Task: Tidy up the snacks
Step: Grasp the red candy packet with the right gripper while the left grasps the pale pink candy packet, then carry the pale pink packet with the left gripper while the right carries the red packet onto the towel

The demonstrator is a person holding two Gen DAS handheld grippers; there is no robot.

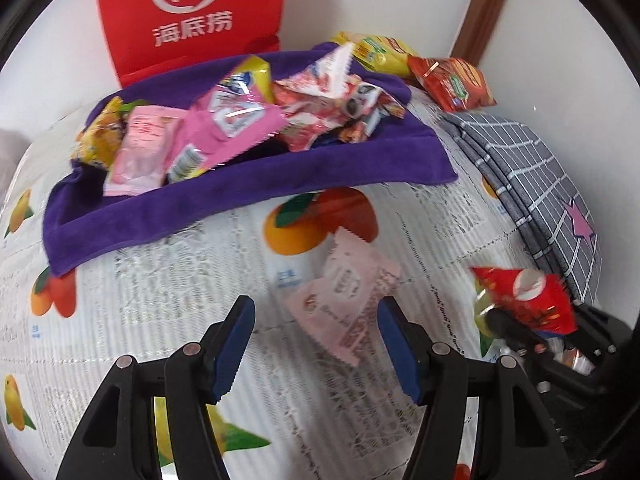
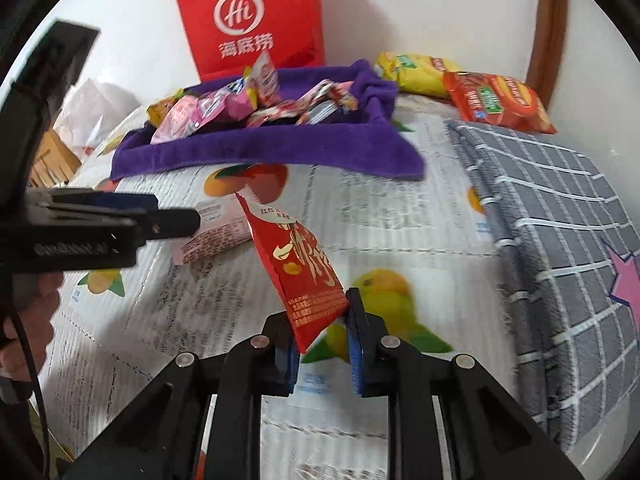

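Observation:
A pale pink snack packet (image 1: 344,292) lies flat on the fruit-print tablecloth (image 1: 160,300). My left gripper (image 1: 316,308) hovers over it, open, blue pads on either side of its near end without pressing. In the right wrist view the left gripper (image 2: 176,216) reaches in from the left above that packet (image 2: 216,232). My right gripper (image 2: 322,344) is shut on the lower corner of a red snack packet (image 2: 304,272), which is held off the table and tilted. The left wrist view shows the right gripper (image 1: 494,318) and its red packet (image 1: 524,300) at the right.
A tray lined with a purple towel (image 1: 240,200) holds several mixed snack packets at the back. Behind it stands a red paper bag (image 1: 192,12). Yellow (image 2: 416,70) and red (image 2: 496,100) chip bags lie at the back right. A grey checked cloth (image 2: 560,220) covers the right side.

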